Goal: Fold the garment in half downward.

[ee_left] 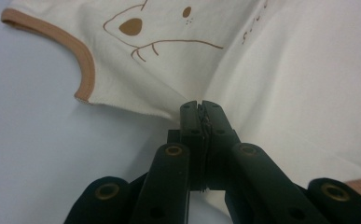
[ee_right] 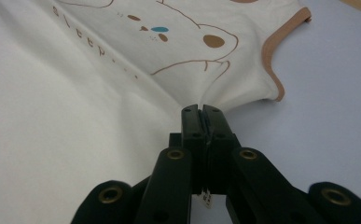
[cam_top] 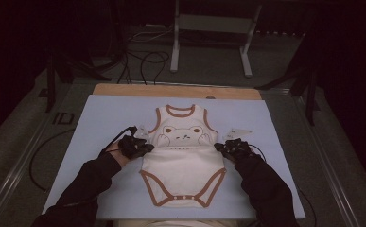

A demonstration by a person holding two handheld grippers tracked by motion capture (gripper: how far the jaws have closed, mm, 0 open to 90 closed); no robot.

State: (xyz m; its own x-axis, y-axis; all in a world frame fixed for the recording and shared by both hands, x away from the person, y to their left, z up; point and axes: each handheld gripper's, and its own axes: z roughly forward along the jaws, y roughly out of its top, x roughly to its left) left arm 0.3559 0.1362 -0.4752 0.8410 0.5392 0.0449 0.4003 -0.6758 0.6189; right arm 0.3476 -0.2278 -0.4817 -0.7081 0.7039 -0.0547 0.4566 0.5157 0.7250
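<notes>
Both tongs, left (ee_left: 200, 106) and right (ee_right: 200, 109), pinch the bodysuit's (cam_top: 183, 165) side edges; lift evenly, keeping the fold line straight.

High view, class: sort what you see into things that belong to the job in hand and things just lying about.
In the job:
bodysuit
left gripper, jaws shut on its side edge
right gripper, the same on the other side
blue mat

Lying about:
white stand
floor cables
</notes>
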